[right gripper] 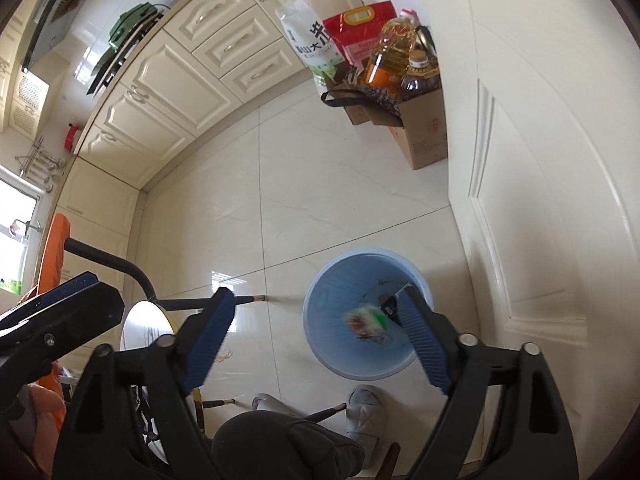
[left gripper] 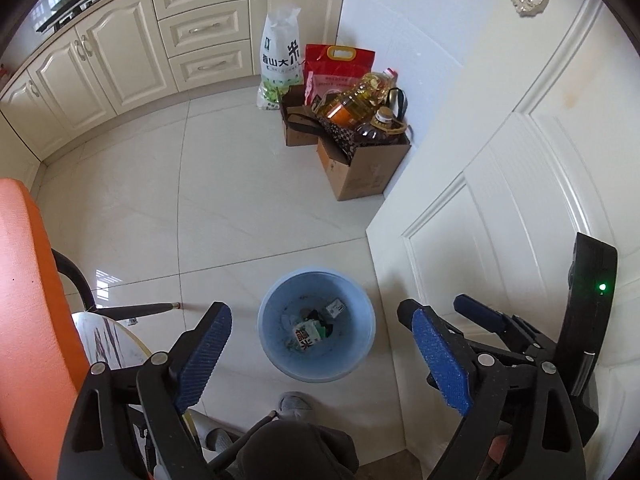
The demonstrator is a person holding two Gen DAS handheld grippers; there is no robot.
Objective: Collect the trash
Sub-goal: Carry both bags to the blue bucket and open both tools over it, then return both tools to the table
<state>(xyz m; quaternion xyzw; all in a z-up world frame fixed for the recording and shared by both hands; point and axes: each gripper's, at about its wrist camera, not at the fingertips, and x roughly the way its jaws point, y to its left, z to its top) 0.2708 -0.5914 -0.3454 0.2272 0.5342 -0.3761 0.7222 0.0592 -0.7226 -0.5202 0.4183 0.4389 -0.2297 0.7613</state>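
Both my grippers, left gripper [left gripper: 320,354] and right gripper [right gripper: 318,340], gape wide, holding nothing. Blue bin [left gripper: 268,332] sits at 12 o'clock below; a blurred wrapper [right gripper: 366,322] hangs over its mouth, other trash [left gripper: 310,332] already inside. No loose trash visible on floor [left gripper: 200,208], so probably near done.

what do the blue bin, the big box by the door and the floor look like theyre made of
Blue bin: likely plastic, with a smooth, thin, slightly translucent wall and a matte sheen.
Big box: corrugated cardboard, plain brown and matte, with its flaps folded open.
Floor: probably glazed ceramic or polished stone tile; it is glossy, shows window glare and has thin grout lines.
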